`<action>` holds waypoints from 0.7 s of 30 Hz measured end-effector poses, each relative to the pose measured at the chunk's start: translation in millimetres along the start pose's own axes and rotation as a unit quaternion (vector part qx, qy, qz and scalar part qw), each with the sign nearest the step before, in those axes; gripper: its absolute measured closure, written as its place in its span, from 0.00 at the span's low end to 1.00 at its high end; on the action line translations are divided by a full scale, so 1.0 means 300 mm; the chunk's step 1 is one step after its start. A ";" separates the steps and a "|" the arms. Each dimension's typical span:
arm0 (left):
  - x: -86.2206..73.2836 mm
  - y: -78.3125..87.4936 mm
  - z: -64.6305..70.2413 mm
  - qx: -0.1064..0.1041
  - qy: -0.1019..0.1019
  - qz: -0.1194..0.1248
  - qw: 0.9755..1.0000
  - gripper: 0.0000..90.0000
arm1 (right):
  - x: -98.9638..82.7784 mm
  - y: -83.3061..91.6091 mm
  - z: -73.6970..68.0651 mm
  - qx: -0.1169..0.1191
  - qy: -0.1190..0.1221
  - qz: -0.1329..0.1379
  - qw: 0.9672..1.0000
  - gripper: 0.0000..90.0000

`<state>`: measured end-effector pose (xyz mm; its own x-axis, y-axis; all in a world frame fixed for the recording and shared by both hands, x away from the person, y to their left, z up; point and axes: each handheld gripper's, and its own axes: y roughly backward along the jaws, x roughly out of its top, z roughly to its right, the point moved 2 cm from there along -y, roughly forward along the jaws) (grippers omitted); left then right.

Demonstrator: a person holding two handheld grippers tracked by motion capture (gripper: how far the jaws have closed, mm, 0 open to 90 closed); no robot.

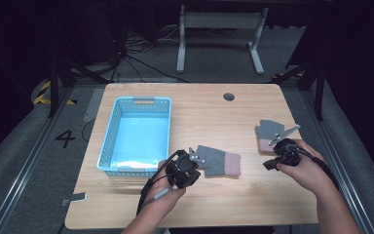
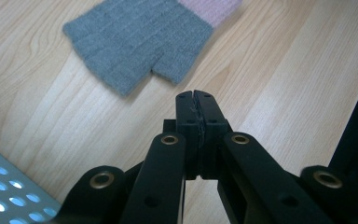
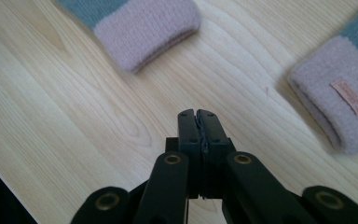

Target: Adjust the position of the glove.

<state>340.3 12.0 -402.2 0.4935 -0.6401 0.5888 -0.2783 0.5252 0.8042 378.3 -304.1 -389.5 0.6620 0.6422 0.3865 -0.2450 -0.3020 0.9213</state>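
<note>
2 grey gloves w/ pink cuffs — one (image 1: 219,162) mid-table, other (image 1: 269,135) right — both flat.

We see a light blue basket (image 1: 108,141) with perforated walls on the left part of our wooden table (image 1: 209,195) (a round grommet hole (image 1: 229,96) near its far edge). Beyond, cables (image 1: 141,58) cross the grey floor by a white frame (image 1: 219,22).
</note>
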 end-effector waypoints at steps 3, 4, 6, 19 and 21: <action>-0.001 0.009 -0.010 0.002 0.004 0.007 1.000 1.00 | 0.013 -0.011 -0.007 0.007 0.000 0.010 1.000 1.00; -0.002 0.009 -0.013 0.004 0.007 0.010 1.000 1.00 | 0.024 -0.018 -0.013 0.005 0.002 0.016 1.000 1.00; -0.004 0.009 -0.022 0.007 0.011 0.014 1.000 1.00 | 0.030 -0.021 -0.018 0.006 0.002 0.022 1.000 1.00; -0.001 -0.059 -0.052 0.007 0.035 0.011 0.999 1.00 | 0.093 -0.113 -0.053 0.021 0.002 0.064 0.998 1.00; 0.002 -0.075 -0.047 0.006 0.032 0.009 0.999 1.00 | 0.103 -0.135 -0.057 0.020 0.003 0.064 0.998 1.00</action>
<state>358.6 7.7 -421.0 0.5400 -0.5928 0.5975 -0.2970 0.5300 0.7943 396.6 -260.1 -414.3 0.6233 0.6008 0.5005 -0.2988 -0.4085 0.8625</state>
